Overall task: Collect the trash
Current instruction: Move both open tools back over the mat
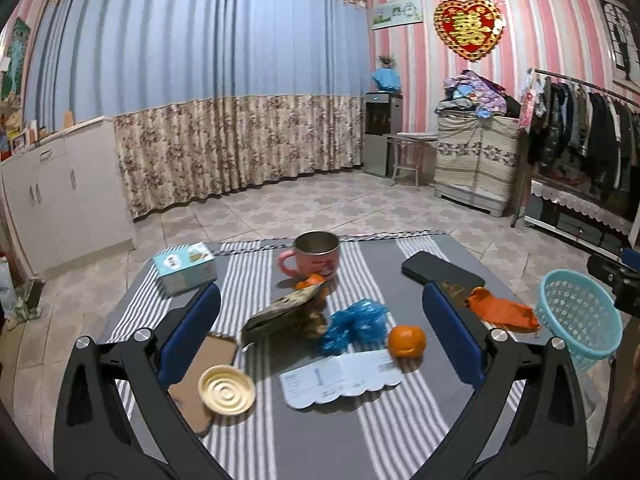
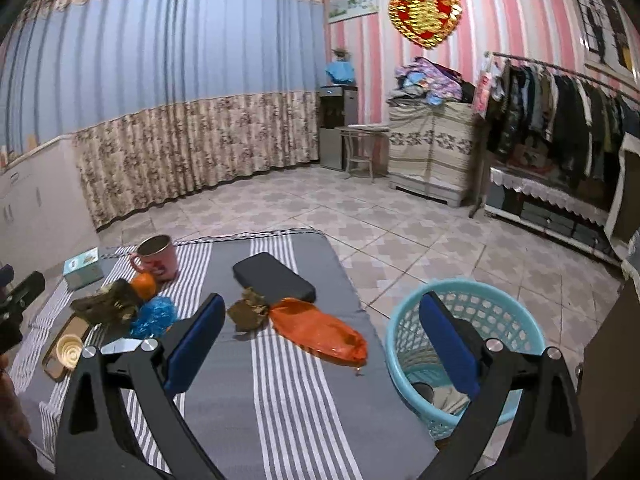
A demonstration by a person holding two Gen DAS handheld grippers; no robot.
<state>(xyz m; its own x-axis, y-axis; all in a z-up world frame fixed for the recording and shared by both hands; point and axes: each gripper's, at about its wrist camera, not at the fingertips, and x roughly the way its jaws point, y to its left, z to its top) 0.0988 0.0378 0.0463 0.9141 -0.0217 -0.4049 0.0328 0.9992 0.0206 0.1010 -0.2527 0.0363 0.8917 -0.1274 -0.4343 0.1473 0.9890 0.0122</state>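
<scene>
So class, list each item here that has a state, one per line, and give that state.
left gripper: open, holding nothing
right gripper: open, holding nothing
pink mug: upright
blue basket: upright, some trash inside
blue plastic bag: crumpled
orange plastic bag: flattened

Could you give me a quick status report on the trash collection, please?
Both tools open, empty: left tool, right tool. Orange plastic bag and blue wrapper on the striped cloth. Blue basket beside the right tool. Path clear.

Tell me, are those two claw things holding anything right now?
No. Both the left gripper and the right gripper are open, with nothing between their fingers; the trash lies on the table.
</scene>
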